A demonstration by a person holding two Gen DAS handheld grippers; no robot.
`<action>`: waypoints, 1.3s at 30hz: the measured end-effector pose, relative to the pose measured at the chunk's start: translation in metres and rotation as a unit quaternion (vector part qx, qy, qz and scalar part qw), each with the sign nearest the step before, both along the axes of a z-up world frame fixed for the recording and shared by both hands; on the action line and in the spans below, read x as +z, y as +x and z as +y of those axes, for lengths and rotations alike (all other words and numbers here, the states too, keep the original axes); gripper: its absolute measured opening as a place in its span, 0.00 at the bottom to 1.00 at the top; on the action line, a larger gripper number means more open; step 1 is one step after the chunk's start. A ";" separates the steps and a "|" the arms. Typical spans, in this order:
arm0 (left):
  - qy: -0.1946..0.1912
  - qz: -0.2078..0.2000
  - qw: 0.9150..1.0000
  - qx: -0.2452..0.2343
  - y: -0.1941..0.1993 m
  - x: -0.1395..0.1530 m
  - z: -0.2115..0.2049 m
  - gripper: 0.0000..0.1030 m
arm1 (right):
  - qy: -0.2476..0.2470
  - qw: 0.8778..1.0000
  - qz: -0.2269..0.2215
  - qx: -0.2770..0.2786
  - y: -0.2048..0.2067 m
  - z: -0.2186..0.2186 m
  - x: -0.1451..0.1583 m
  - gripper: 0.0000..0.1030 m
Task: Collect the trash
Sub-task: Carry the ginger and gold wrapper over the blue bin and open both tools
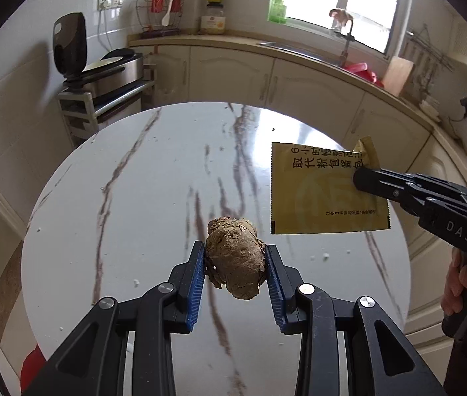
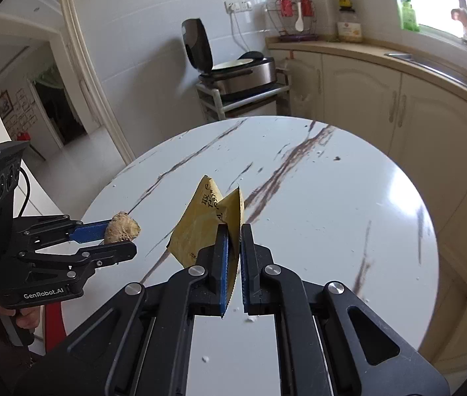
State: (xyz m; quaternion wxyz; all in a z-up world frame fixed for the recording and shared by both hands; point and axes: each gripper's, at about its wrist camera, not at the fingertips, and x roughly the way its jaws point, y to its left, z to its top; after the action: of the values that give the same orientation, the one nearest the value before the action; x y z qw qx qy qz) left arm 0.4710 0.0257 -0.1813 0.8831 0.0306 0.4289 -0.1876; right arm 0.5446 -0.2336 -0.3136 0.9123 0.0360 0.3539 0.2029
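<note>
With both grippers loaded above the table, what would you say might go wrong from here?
1. The right gripper pinches the yellow packet only near one edge, so the hanging sheet might slip out or snag.
2. The left gripper clamps a lumpy brown piece whose surface looks flaky; it may shed onto the round table, where white crumbs already lie.
3. No bin is in view, so the carry could be long.

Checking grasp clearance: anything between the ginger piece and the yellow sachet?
Nothing: in the left wrist view only bare marble tabletop shows between the ginger piece and the yellow sachet.
</note>
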 end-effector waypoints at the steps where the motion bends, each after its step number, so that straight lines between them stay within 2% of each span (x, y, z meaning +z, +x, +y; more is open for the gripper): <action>1: 0.002 -0.003 1.000 -0.009 -0.007 0.004 -0.010 0.30 | 0.007 1.000 -0.003 -0.005 -0.009 -0.012 0.003 0.07; 8: 0.009 -0.016 0.996 -0.086 -0.049 0.023 -0.099 0.30 | 0.025 0.995 -0.041 -0.087 -0.081 -0.110 0.018 0.07; 13: 0.012 -0.011 0.989 -0.145 -0.069 0.022 -0.173 0.30 | 0.033 0.985 -0.045 -0.164 -0.124 -0.184 0.008 0.07; 19: 0.018 0.018 0.979 -0.204 -0.074 -0.005 -0.258 0.30 | 0.051 0.971 -0.017 -0.233 -0.157 -0.254 -0.033 0.07; 25: 0.036 0.049 0.969 -0.238 -0.055 -0.043 -0.322 0.30 | 0.074 0.958 0.038 -0.274 -0.154 -0.301 -0.095 0.07; 27: 0.043 0.062 0.966 -0.247 -0.045 -0.059 -0.340 0.30 | 0.067 0.953 0.057 -0.290 -0.152 -0.312 -0.118 0.16; 31: 0.061 0.089 0.961 -0.254 -0.026 -0.093 -0.377 0.30 | 0.069 0.939 0.099 -0.321 -0.156 -0.333 -0.153 0.27; 33: 0.070 0.103 0.959 -0.256 -0.015 -0.111 -0.391 0.30 | 0.065 0.933 0.106 -0.338 -0.164 -0.339 -0.162 0.42; 34: 0.077 0.110 0.958 -0.254 -0.010 -0.121 -0.399 0.30 | 0.063 0.929 0.111 -0.346 -0.168 -0.342 -0.165 0.46; 39: 0.096 0.137 0.951 -0.260 0.003 -0.161 -0.441 0.31 | 0.044 0.915 0.121 -0.381 -0.185 -0.355 -0.172 0.53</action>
State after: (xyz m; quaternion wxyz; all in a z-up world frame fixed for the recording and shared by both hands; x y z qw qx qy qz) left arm 0.4745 -0.4150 -0.3427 0.7292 0.2001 0.5388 -0.3713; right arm 0.3592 -0.5887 -0.4861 0.8683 0.2328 0.4113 -0.1508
